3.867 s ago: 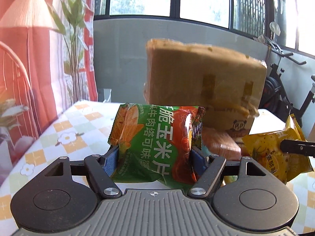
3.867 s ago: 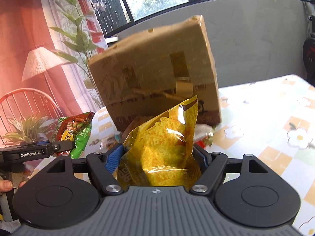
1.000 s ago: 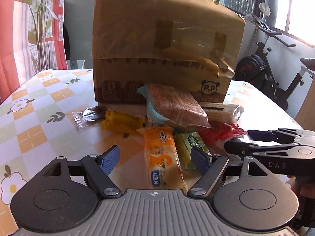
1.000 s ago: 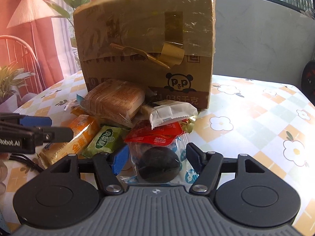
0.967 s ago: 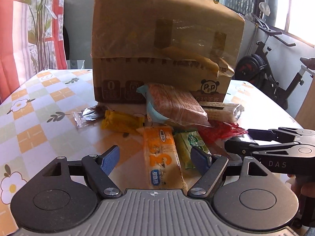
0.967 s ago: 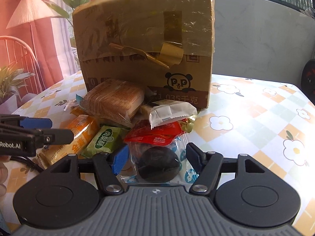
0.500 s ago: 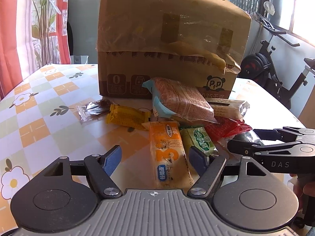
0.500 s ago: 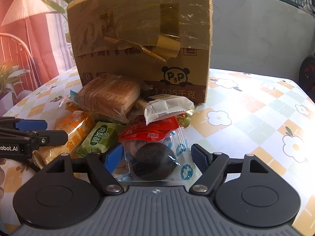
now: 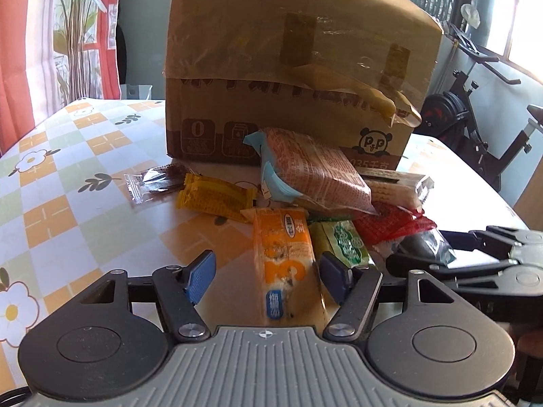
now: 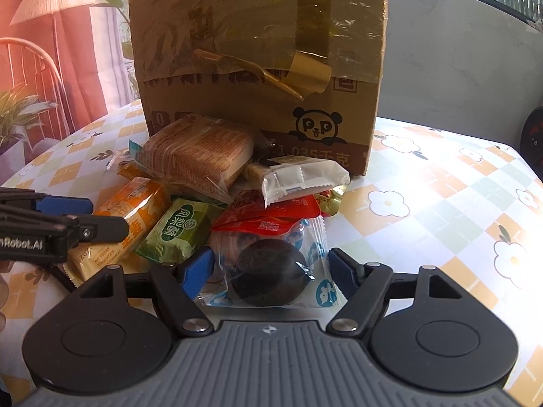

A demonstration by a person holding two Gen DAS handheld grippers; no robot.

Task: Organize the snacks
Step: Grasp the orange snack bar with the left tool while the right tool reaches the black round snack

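Observation:
A pile of snack packets lies on the flowered table (image 9: 68,176) in front of a taped cardboard box (image 9: 288,78). My left gripper (image 9: 267,276) is low over the pile, its jaws closing. The orange packet (image 9: 283,247) lies between them, and the left pad stands clear of it. My right gripper (image 10: 269,269) is also closing. A clear packet with a dark round cake (image 10: 271,261) lies between its pads, not visibly squeezed. The left gripper's fingers (image 10: 85,227) show beside the orange packet (image 10: 132,217) in the right wrist view.
The pile also holds a brown biscuit pack (image 9: 312,176), a green packet (image 9: 342,242), a red packet (image 9: 390,224), a yellow packet (image 9: 213,196) and a white wafer pack (image 10: 302,178). An exercise bike (image 9: 475,101) stands at the right, a chair (image 10: 30,78) at the left.
The green and yellow chip bags held in the air earlier are gone from both grippers, which now sit low at the pile. Over the last second the left jaws narrowed around the orange packet.

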